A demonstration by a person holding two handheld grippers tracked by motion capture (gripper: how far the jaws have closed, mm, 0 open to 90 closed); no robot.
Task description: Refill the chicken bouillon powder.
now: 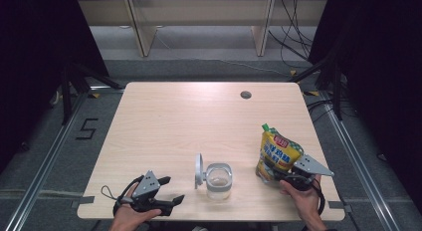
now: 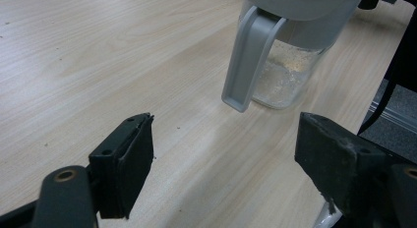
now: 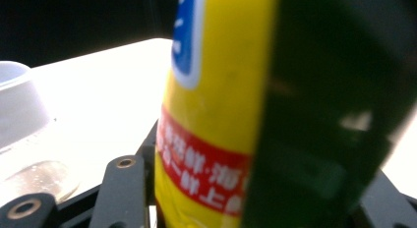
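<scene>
A: What could be going wrong from here?

B: The pouch [image 1: 277, 151] is being kept upright just right of the jar [image 1: 219, 181], and its lower end is being enclosed by the right gripper [image 1: 279, 175]. If it is being pinched too low or too softly, the floppy top could be folding over, or the pouch could be slipping out while it is being carried towards the jar. Powder could then be getting spilled on the table [image 1: 199, 116] beside the jar.

A: Is the pouch being gripped already?

B: That cannot be told. In the right gripper view the pouch [image 3: 216, 90] is being seen between the jaws, with one jaw right against it, but pressure from both pads is not being shown.

A: And the other gripper?

B: The left gripper [image 1: 173, 189] is being held open and empty, just left of the jar. The jar is not being steadied, so it could be getting knocked over by a swinging pouch; its raised lid [image 1: 199, 170] is also being left in the way on the left side.

A: What is being shown by one view and missed by another?

B: In the left gripper view a thin layer of pale powder [image 2: 290, 66] is being seen inside the jar, which is being lost in the high view. The pouch's lean away from the jar is being shown by the high view alone.
</scene>
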